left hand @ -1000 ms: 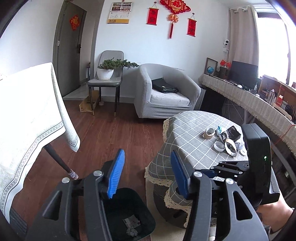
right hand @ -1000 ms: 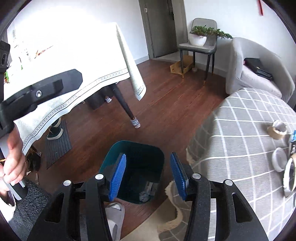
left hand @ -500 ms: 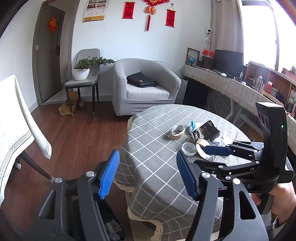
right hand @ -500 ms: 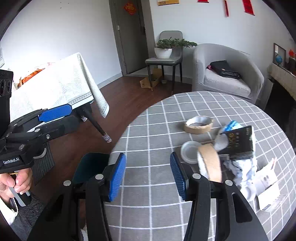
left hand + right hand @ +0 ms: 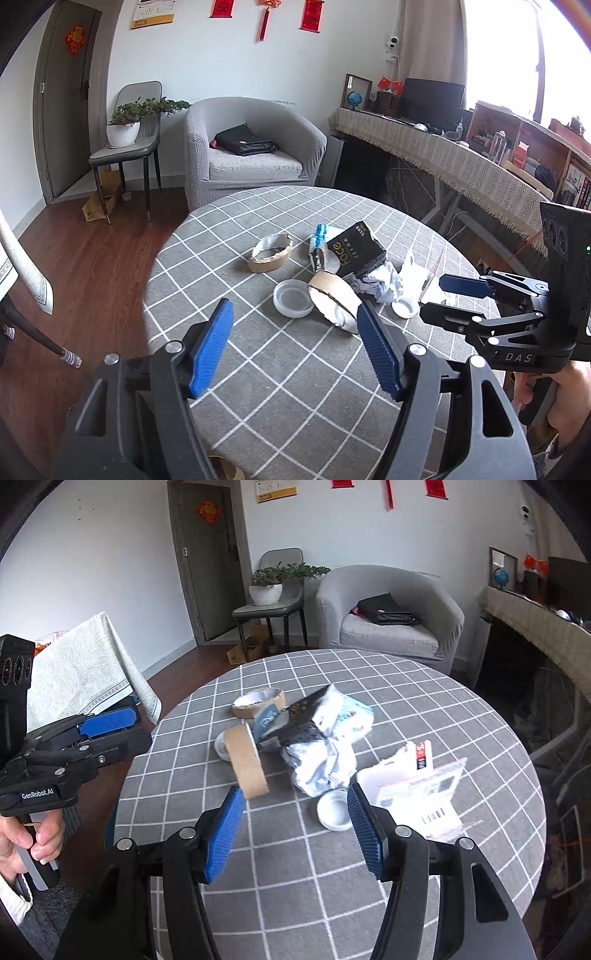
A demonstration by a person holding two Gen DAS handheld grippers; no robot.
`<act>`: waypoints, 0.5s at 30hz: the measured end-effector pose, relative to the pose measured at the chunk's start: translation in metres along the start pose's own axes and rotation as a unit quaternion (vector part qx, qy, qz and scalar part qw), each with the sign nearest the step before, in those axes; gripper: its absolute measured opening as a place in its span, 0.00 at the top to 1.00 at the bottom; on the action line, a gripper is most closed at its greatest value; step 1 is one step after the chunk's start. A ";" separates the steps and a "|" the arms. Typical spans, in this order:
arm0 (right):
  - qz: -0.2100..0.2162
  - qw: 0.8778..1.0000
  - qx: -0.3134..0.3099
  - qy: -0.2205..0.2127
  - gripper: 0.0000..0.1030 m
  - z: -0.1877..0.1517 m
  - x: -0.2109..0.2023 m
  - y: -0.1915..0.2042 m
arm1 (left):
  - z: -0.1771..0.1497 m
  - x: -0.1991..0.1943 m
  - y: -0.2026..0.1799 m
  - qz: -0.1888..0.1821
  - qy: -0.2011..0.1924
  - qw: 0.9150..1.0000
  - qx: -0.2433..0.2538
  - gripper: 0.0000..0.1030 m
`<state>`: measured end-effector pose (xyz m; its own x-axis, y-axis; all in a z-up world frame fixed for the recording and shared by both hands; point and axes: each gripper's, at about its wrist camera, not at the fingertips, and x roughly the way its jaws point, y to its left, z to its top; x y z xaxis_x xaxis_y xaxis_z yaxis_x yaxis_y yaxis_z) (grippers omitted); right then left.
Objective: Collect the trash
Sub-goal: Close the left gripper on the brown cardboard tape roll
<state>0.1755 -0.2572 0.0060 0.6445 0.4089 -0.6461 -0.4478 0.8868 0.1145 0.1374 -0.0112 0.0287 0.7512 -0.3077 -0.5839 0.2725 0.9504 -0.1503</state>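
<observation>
White walls (image 5: 229, 66), wood floor (image 5: 92, 266), grey armchair (image 5: 251, 147)

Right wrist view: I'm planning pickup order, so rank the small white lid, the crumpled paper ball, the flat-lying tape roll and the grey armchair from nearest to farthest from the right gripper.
1. Small white lid, just ahead of the right gripper, by its right finger.
2. Crumpled paper ball, mid-table behind the lid.
3. Flat-lying tape roll, far left of the pile.
4. Grey armchair, beyond the table.

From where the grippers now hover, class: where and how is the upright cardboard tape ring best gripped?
The upright tape ring stands on edge, its flat wall thin. Probably best: come from above, one finger inside the hole, one outside, pinching the top wall. The right gripper, jaws opening and empty, looks nearest.
</observation>
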 end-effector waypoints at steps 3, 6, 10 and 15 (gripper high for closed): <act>-0.006 1.000 0.012 -0.006 0.38 -0.003 -0.008 -0.016 | 0.000 0.015 -0.015 0.000 0.008 1.000 0.005 0.29; -0.010 1.000 0.019 -0.011 0.37 -0.005 -0.014 -0.029 | 0.000 0.030 -0.025 0.009 0.016 1.000 0.013 0.29; -0.011 1.000 0.024 -0.015 0.35 -0.006 -0.018 -0.040 | 0.000 0.048 -0.034 0.025 0.028 0.999 0.030 0.29; -0.015 1.000 0.018 -0.008 0.32 -0.005 -0.015 -0.049 | 0.003 0.063 -0.032 0.032 0.039 0.999 0.020 0.30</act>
<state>0.1841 -0.3081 0.0063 0.6681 0.3846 -0.6369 -0.4051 0.9061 0.1222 0.1774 -0.0609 -0.0006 0.7193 -0.2414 -0.6514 0.2508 0.9647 -0.0805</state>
